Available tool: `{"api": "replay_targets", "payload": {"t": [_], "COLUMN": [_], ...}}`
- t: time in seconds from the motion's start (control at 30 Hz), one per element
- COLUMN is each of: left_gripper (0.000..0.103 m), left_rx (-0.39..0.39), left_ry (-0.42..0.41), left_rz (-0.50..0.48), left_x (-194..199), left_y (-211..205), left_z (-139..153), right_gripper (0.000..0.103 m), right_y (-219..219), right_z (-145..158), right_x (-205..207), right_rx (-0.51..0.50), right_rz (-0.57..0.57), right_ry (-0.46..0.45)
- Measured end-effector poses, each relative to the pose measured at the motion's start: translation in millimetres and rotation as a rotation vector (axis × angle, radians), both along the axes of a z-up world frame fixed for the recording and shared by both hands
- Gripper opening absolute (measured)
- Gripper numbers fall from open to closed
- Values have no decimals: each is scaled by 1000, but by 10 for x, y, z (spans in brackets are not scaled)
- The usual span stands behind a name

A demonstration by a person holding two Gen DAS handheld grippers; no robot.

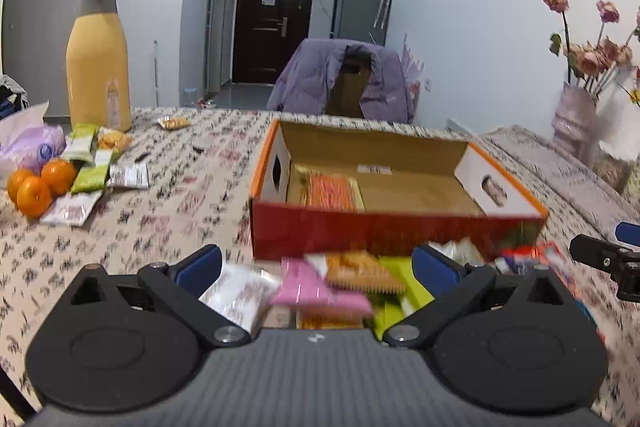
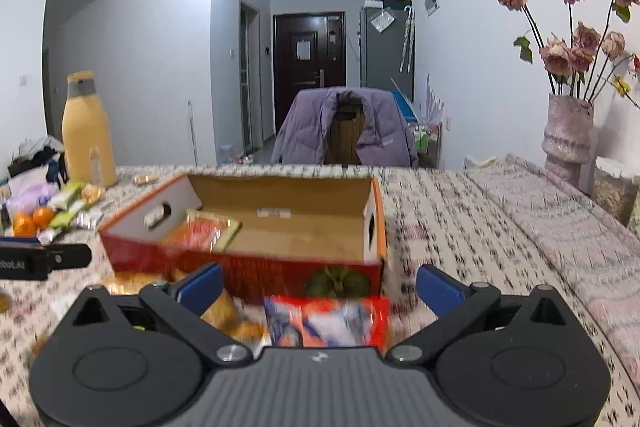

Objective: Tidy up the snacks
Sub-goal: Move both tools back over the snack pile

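The left gripper [image 1: 316, 263] hangs low over the patterned tablecloth [image 1: 168, 211] with its blue-padded fingers [image 1: 199, 264] spread wide and nothing between them; under it, at six o'clock in the left wrist view, lies a loose heap of snack packets: a pink packet [image 1: 316, 293], a biscuit packet [image 1: 362, 273] on top of it, a white packet [image 1: 240, 293] at its seven o'clock side, and a green packet [image 1: 400, 291] toward five o'clock; all are blurred, so their print cannot be read. Just behind the heap, at twelve o'clock from the gripper, stands an open cardboard box [image 1: 372, 231] with red outer walls; inside, against its left end, lies an orange packet [image 1: 332, 193], and the rest of the floor is bare. Far off at nine o'clock are three oranges [image 1: 38, 185], several green and white packets [image 1: 94, 173], and a tall yellow bottle [image 1: 98, 59] behind them.

The right gripper [image 2: 318, 289] also has its fingers [image 2: 438, 289] wide apart, holding nothing; a red packet [image 2: 332, 319] lies on the cloth between them, just in front of the box [image 2: 280, 271]; biscuit-coloured packets [image 2: 232, 315] sit at its nine o'clock side. At two o'clock a vase of dried roses [image 2: 568, 131] stands well apart from the box; a chair with a purple jacket [image 2: 344, 127] is at twelve o'clock beyond the table.
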State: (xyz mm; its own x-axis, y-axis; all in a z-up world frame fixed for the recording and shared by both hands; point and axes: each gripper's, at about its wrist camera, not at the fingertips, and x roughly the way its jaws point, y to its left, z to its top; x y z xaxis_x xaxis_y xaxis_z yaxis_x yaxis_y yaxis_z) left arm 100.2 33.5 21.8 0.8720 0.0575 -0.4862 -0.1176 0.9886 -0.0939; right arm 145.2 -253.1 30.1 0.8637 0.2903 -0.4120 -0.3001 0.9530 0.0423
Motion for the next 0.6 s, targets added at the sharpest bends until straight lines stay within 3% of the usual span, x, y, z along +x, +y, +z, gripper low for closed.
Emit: {"api": "replay_targets", "payload": {"t": [0.3,0.6], "left_gripper": [103,103], "left_rx": [-76,-74], "left_ry": [73,97], "left_rz": [-1,4], "left_x": [-323,-499], "left_y": [106,130], "left_z": [-293,-390], "right_gripper": [103,103], "right_y": [-164,-199], "right_z": [-280,-412], "right_x": [-328,-451], "right_rx": [20,30], "right_rz": [-9,-15], "right_ry": [71,123]}}
